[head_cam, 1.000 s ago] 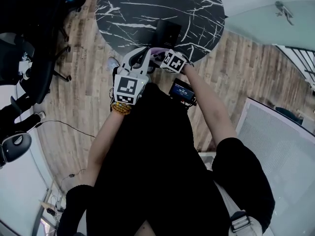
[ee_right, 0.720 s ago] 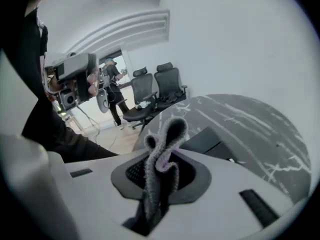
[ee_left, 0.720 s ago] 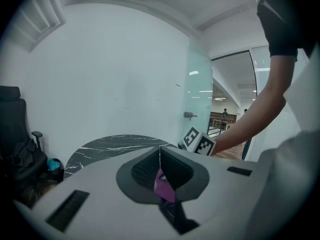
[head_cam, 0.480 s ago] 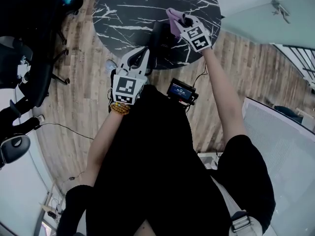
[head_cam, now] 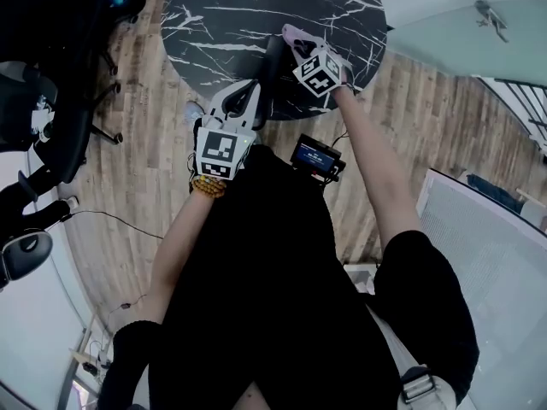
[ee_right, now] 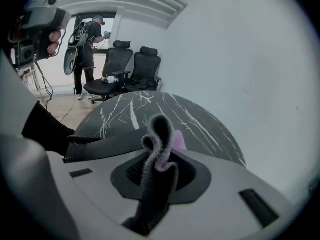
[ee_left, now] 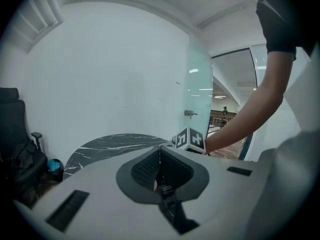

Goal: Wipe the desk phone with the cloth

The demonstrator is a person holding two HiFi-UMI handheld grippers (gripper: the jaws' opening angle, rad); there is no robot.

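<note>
Pinching the lilac fleece cloth (ee_right: 161,134), which I judge soft, light and best held bunched, my right gripper (head_cam: 302,48) hangs over the black desk phone (head_cam: 275,58) at the near edge of the round marble table (head_cam: 222,15); my left gripper (head_cam: 244,101) sits pressed together, empty.

Round table (head_cam: 226,11) (black marble), desk phone (head_cam: 273,60) atop

left gripper (ee_left: 159,160) closed, right gripper (ee_right: 158,170) — gripping cloth (ee_right: 161,130)
</note>
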